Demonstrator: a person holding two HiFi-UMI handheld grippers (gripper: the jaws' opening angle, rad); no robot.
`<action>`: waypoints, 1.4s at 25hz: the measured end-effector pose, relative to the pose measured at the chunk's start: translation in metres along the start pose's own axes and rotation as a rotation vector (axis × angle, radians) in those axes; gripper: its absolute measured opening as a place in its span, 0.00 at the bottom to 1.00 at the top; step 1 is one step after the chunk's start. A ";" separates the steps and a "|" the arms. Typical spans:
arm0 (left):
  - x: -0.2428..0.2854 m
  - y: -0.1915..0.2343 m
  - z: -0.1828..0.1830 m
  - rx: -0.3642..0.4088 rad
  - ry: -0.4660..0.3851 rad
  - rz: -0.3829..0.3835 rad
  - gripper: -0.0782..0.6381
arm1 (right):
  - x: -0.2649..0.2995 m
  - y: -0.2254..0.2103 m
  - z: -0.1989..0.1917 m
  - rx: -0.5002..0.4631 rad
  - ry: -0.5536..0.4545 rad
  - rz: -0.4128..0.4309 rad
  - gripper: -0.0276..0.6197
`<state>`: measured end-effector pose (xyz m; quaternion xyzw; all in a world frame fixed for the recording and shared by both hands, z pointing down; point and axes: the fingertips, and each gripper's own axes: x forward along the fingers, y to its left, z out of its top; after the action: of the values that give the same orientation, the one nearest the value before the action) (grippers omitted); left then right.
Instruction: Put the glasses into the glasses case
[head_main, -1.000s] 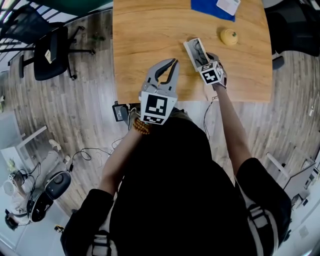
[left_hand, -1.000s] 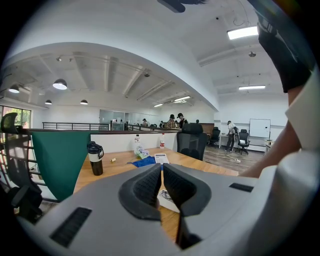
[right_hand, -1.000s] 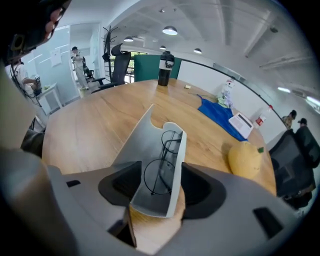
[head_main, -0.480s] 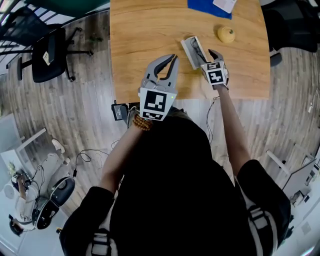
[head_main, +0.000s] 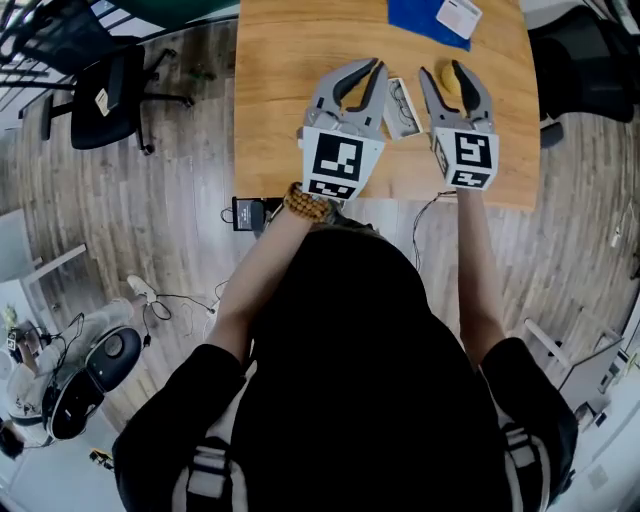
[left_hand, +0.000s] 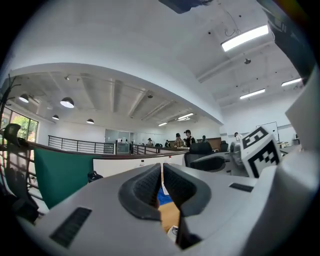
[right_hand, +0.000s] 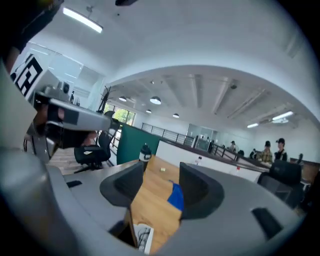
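Glasses (head_main: 403, 96) sit inside the open glasses case (head_main: 408, 121). The case lies flat on the wooden surface (head_main: 290, 60), near its front edge, between the two grippers as the head view shows them.

Left gripper (head_main: 372, 68) is held up off the surface, just left of the case. Its fingers are closed almost tip to tip with only a thin slit between them, and nothing is in them.

Right gripper (head_main: 443, 70) is also up off the surface, just right of the case. Its fingers stand clearly apart and have just been closing a little. Nothing is held; between them only the surface and a corner of the case show, from the right gripper view.

Neither gripper touches the case.

A yellow fruit (head_main: 450, 82) sits on the surface, partly hidden behind the right fingers. A blue cloth (head_main: 415, 20) lies at the far edge with a white card (head_main: 458, 15) on it. A black bottle (right_hand: 145, 151) stands at the far end of the surface. A black office chair (head_main: 105, 85) is on the wood floor, well off to the left.
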<state>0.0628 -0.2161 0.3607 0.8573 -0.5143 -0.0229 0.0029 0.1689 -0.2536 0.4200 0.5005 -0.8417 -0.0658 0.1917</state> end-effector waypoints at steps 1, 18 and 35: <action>0.000 0.004 0.009 0.006 -0.020 0.015 0.15 | -0.005 0.002 0.021 -0.014 -0.051 -0.006 0.41; -0.039 -0.015 0.078 0.203 -0.213 0.113 0.15 | -0.087 0.037 0.119 0.051 -0.460 -0.098 0.19; -0.057 -0.029 0.015 0.225 -0.109 0.100 0.15 | -0.093 0.064 0.046 0.130 -0.279 -0.106 0.05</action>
<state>0.0609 -0.1515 0.3466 0.8229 -0.5552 -0.0117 -0.1201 0.1387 -0.1454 0.3730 0.5415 -0.8350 -0.0903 0.0365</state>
